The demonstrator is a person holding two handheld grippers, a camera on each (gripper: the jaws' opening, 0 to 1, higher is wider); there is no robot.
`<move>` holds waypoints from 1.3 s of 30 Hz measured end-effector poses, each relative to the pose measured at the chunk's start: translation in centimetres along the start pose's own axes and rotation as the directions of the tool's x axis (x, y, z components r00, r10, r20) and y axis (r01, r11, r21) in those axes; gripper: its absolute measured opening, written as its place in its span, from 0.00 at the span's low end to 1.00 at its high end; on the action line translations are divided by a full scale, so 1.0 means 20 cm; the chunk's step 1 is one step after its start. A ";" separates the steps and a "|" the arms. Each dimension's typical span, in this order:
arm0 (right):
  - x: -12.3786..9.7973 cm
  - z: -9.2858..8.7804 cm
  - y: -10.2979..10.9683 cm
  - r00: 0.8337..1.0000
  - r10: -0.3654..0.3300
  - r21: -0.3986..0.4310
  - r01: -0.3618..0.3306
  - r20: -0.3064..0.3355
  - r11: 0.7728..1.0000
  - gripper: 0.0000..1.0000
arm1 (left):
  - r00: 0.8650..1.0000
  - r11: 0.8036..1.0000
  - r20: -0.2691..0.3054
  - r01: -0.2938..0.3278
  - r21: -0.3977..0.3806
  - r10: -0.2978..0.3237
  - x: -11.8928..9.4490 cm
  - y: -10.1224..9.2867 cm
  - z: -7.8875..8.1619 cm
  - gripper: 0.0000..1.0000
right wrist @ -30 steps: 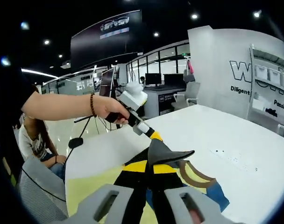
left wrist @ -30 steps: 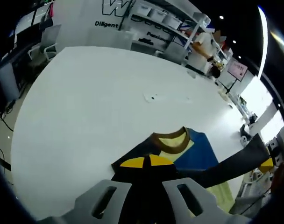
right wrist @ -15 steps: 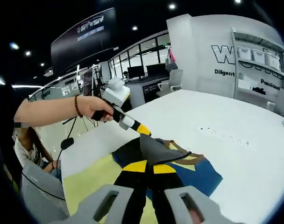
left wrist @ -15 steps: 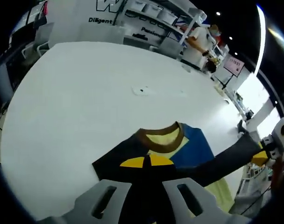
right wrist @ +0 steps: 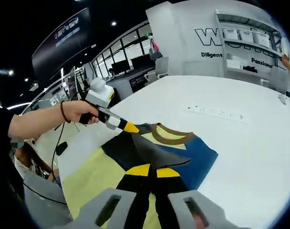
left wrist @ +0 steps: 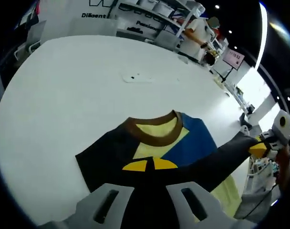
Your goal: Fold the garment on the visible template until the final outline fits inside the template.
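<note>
Room: an open office is stretching behind a broad white surface, with shelving and lettered wall panels at the back and a strip of small dark marks lying further along the top.

Garment: a colour-block pullover in black, blue and pale yellow with a brown ribbed collar is lying partly spread on the surface, collar facing away from the left hand-held gripper's camera.

Template: a pale yellow sheet is showing under the near side of the garment.

Left hand-held gripper: its yellow-tipped jaws are sitting closed on black fabric at the garment's near edge.

Right hand-held gripper: its jaws are pinched shut on a dark sleeve, which is running taut across the garment.

Person: a hand wearing a beaded bracelet is gripping the left tool's handle.

Step, as judged: a sleeve is being drawn over the body for a fold.

Risk: pulling the sleeve too hard could be dragging the whole garment off the template; a slack release could be leaving the sleeve bunched, so the outline spills past the sheet's edge.
</note>
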State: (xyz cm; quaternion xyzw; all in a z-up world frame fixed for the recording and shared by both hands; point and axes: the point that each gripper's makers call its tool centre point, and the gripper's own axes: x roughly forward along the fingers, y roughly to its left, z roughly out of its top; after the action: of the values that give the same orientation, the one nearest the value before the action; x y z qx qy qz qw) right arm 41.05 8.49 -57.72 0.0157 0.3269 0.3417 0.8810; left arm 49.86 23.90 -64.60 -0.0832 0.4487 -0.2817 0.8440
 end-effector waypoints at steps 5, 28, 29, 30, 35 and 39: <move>0.01 -0.10 -0.06 0.997 -0.037 0.042 0.040 -0.072 0.998 0.00 | 1.000 1.000 -0.012 0.007 0.004 -0.007 0.05 -0.01 -0.04 0.01; 0.09 -0.32 -0.18 0.988 -0.061 0.087 0.074 -0.145 0.993 0.00 | 0.988 0.990 0.151 -0.049 0.132 0.029 -0.07 0.13 0.04 0.08; 0.09 -0.32 -0.18 0.987 -0.062 0.089 0.075 -0.146 0.993 0.00 | 0.987 0.989 0.154 -0.060 0.138 0.038 -0.08 0.15 0.04 0.09; 0.09 -0.33 -0.19 0.987 -0.063 0.090 0.077 -0.147 0.993 0.00 | 0.986 0.986 0.154 -0.085 0.146 0.062 -0.10 0.19 0.04 0.09; 0.09 -0.35 -0.20 0.986 -0.064 0.103 0.081 -0.153 0.991 0.00 | 0.981 0.980 0.153 -0.143 0.140 0.121 -0.14 0.30 0.01 0.12; 0.09 -0.36 -0.19 0.988 -0.053 0.117 0.070 -0.147 0.991 0.00 | 0.981 0.983 0.148 -0.142 0.120 0.124 -0.14 0.33 -0.01 0.17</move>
State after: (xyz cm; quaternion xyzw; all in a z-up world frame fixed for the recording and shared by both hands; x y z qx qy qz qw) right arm 40.04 5.17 -65.38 0.0347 0.4100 0.2940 0.8627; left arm 51.02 30.89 -65.33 -0.0176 0.3736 -0.2467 0.8940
